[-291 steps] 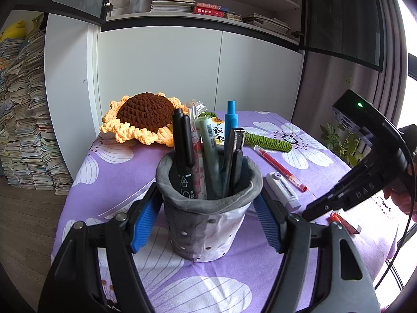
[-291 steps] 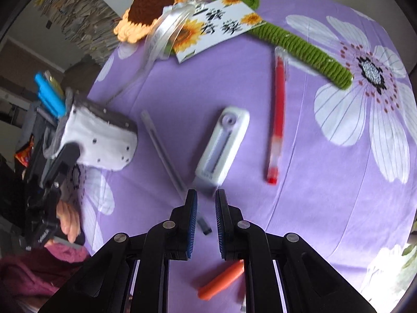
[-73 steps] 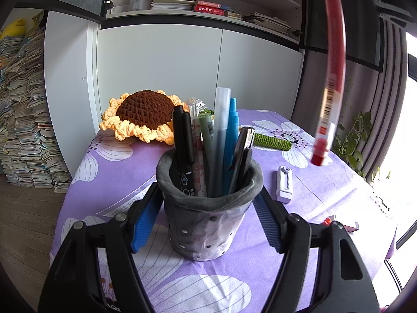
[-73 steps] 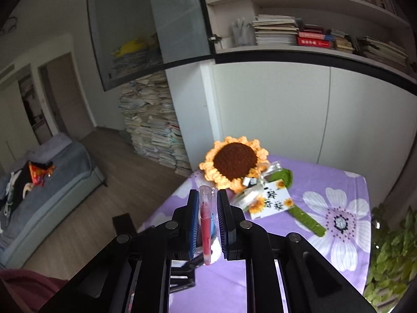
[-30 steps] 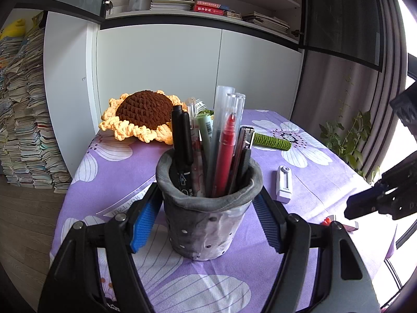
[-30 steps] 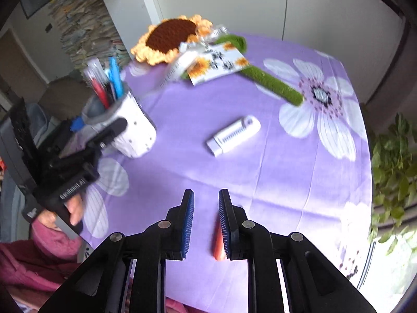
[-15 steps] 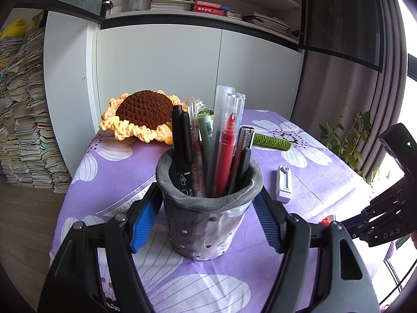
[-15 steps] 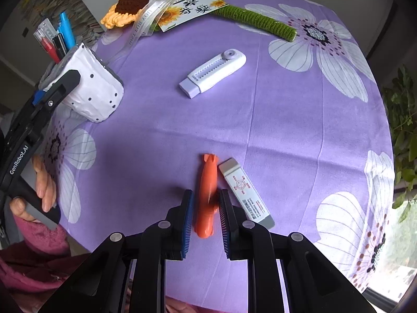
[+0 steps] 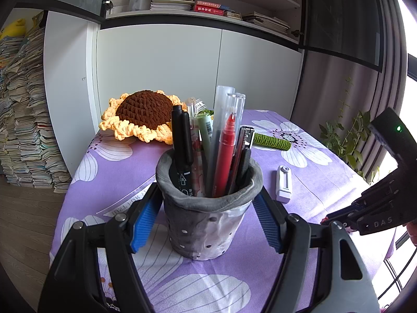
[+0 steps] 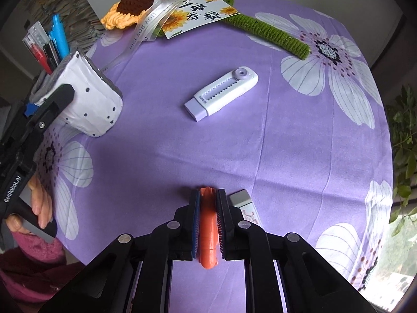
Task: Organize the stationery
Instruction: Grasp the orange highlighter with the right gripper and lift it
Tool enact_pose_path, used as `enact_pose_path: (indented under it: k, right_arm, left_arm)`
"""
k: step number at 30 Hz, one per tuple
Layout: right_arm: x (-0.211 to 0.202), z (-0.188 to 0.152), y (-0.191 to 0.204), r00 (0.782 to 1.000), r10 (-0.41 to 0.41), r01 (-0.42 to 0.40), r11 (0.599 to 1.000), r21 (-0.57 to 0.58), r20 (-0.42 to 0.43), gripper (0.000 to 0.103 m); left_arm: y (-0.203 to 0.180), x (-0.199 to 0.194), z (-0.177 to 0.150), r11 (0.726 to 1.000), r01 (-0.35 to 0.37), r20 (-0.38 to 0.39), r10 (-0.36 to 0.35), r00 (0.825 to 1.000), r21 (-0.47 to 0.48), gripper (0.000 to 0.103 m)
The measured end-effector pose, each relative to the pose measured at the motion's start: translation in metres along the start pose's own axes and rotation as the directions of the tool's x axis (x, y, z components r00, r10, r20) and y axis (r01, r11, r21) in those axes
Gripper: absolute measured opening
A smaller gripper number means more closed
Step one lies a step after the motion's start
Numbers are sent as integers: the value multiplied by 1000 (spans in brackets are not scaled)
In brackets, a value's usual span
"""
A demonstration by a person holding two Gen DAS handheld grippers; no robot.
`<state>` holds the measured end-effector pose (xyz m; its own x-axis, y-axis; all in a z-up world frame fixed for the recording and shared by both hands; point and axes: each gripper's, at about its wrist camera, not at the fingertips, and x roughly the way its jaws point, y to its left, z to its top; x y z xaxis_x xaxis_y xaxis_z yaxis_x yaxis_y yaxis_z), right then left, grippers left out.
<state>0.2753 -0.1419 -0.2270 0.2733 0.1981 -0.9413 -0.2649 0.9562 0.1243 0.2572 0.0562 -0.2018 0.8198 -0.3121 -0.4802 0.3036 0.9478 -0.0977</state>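
My left gripper (image 9: 206, 221) is shut on the grey pen holder (image 9: 208, 219), which stands on the purple flowered tablecloth (image 9: 312, 174) and holds several pens, among them a red pen (image 9: 226, 154). The holder also shows in the right wrist view (image 10: 86, 104). My right gripper (image 10: 208, 203) is low over the table's near edge, its jaws around an orange carrot-shaped item (image 10: 208, 227) that lies between them. A white retractable eraser (image 10: 221, 94) lies mid-table; it also shows in the left wrist view (image 9: 283, 182). A small white eraser (image 10: 246, 203) lies just right of the fingers.
A crocheted sunflower (image 10: 140, 5) with a green stem (image 10: 268, 34), ribbon and card lies at the table's far side. Cabinets and bookshelves (image 9: 208, 5) stand behind. A paper stack (image 9: 20, 120) is at left, a plant (image 10: 404, 140) at right.
The red pen went from my right gripper into the holder. My right gripper then came down to the table and its jaws now sit around the orange item. The left gripper has stayed still.
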Motion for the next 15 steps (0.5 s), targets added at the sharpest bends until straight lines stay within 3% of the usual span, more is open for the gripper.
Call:
enact_pose_path:
  k: [4, 8, 15]
  right_arm:
    - [-30, 2, 4, 995, 35, -35, 999, -3, 93, 13]
    - [-69, 3, 16, 976, 96, -91, 995, -36, 193, 13]
    - [-137, 18, 60, 894, 213, -152, 972, -180, 393, 13]
  left_arm:
    - [0, 0, 0, 1000, 0, 0, 0, 1000, 0, 70]
    - [0, 0, 0, 1000, 0, 0, 0, 1000, 0, 70]
    - [0, 0, 0, 1000, 0, 0, 0, 1000, 0, 70]
